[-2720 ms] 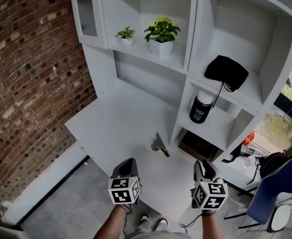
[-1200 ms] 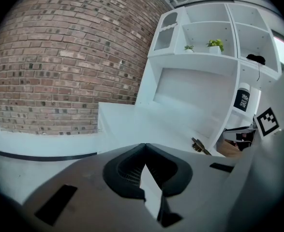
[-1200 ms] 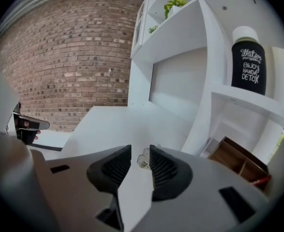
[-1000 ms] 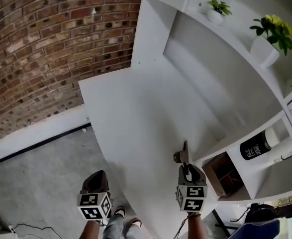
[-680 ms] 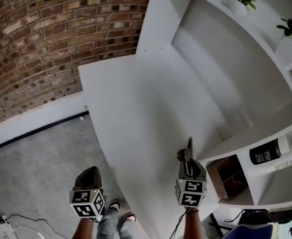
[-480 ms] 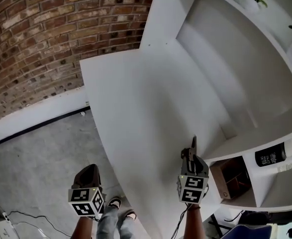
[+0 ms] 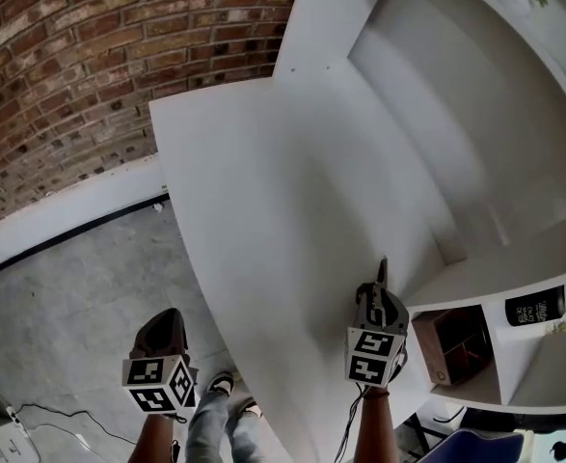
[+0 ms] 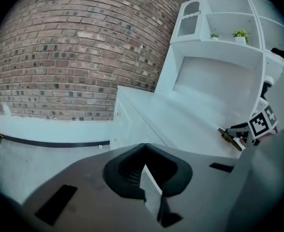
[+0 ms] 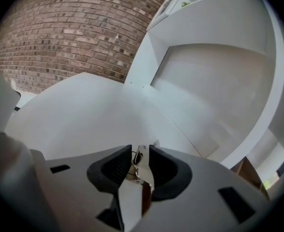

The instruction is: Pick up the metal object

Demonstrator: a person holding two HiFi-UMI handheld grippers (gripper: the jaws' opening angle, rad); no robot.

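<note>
The metal object [image 7: 383, 272] is a small grey clamp-like piece, and my right gripper [image 7: 380, 295] is shut on it over the near right part of the white desk [image 7: 263, 181]. In the right gripper view the metal object [image 9: 141, 164] sits pinched between the dark pads of the right gripper [image 9: 139, 154]. From the left gripper view I see that right gripper [image 8: 250, 129] with the metal object [image 8: 229, 135] sticking out of it. My left gripper [image 7: 162, 324] hangs over the floor, left of the desk's edge. The left gripper [image 8: 144, 170] is shut with nothing in it.
A brick wall [image 7: 80, 56] runs behind the grey floor [image 7: 61, 316]. White shelving [image 7: 475, 114] rises on the desk's right, with a black jar [image 7: 534, 307] and a brown box [image 7: 453, 340] in low cubbies. The person's shoes [image 7: 220, 386] show below the desk's edge.
The metal object lay loose on the desk 2.7 s ago; now the right gripper is shut on it. The left gripper has dropped back off the desk. The head view has swung left.
</note>
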